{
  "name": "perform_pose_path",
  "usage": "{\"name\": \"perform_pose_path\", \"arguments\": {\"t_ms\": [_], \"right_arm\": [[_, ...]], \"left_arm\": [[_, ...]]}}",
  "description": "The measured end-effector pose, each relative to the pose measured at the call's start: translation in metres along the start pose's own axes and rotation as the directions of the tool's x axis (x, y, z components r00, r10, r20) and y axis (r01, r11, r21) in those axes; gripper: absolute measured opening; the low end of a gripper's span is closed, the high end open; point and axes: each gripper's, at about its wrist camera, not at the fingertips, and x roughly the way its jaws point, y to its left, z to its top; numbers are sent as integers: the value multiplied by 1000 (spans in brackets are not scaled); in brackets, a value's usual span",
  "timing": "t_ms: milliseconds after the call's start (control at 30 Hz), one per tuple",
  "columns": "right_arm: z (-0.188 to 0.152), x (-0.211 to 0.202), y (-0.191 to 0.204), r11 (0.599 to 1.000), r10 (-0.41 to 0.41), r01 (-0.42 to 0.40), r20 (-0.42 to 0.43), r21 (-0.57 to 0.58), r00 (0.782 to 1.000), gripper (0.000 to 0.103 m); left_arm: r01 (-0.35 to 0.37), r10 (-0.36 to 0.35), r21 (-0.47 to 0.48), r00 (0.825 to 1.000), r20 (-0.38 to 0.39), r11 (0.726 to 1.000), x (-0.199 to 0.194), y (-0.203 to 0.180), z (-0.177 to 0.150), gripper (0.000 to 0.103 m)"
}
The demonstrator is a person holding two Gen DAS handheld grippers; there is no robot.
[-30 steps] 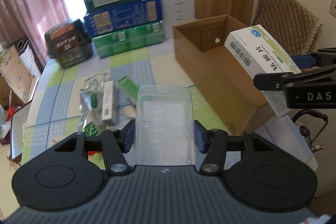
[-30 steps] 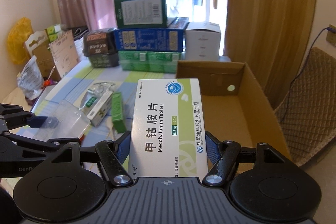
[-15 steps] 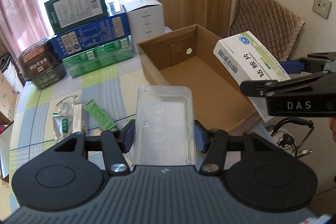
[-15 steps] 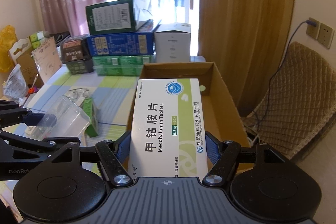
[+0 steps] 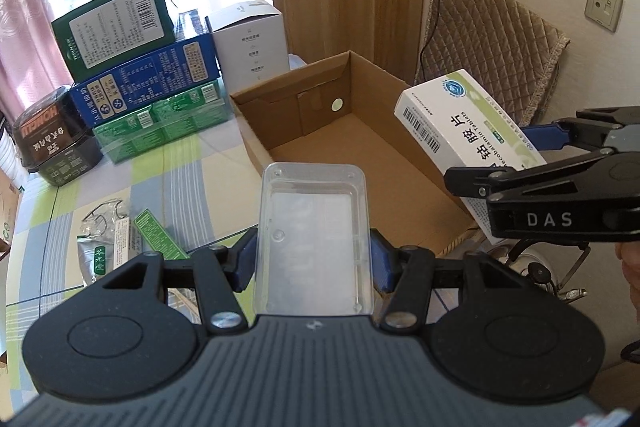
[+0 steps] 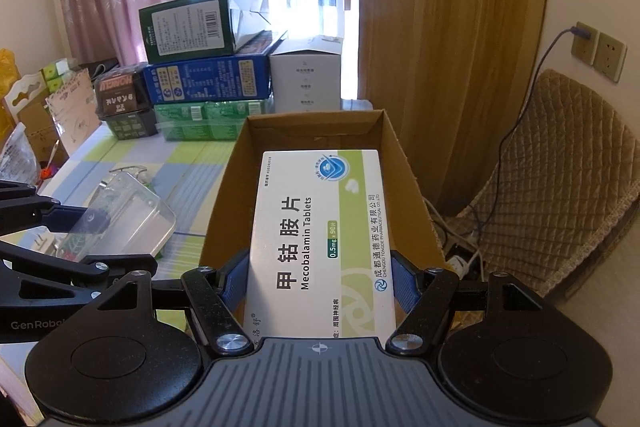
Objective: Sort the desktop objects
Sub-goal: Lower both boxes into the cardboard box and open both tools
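My left gripper (image 5: pixel 313 259) is shut on a clear plastic box (image 5: pixel 313 227), held above the near left rim of an open cardboard box (image 5: pixel 400 143). My right gripper (image 6: pixel 320 283) is shut on a white and green tablet box (image 6: pixel 320 235), held over the near end of the cardboard box (image 6: pixel 224 195). In the left wrist view the tablet box (image 5: pixel 460 127) and the right gripper (image 5: pixel 560 179) hang over the box's right wall. In the right wrist view the clear plastic box (image 6: pixel 128 215) and the left gripper (image 6: pixel 52 227) show at the left.
Small packets and a green carton (image 5: pixel 156 235) lie on the checked tablecloth (image 5: pixel 180 179). Stacked green and blue boxes (image 5: pixel 148 87), a white box (image 5: pixel 248 35) and a black tub (image 5: pixel 48 143) stand at the table's far side. A padded chair (image 5: pixel 492 47) stands right of the table.
Both grippers have swung right with their loads. The cardboard box now lies straight ahead in both views, and the packets have slid to the left.
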Motion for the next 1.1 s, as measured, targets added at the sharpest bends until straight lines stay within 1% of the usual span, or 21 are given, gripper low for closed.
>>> {"name": "perform_pose_path", "arguments": {"t_ms": [300,633,867,1100], "right_arm": [[3,9,-6,1000,-5,5,-5,2,1000,68],[5,25,-15,1000,-19,19,-27,-9,999,68],[6,37,-23,999,-43,43,-44,-9,998,68],[7,48,-31,998,-63,62,-61,-9,996,68]], "left_arm": [[4,-4,8,1000,-4,1000,11,-6,6,51],[-11,10,83,1000,5,997,29,-16,18,51],[12,-11,113,1000,-4,994,50,-19,31,51],[30,-28,148,999,-21,989,72,-21,35,52]]}}
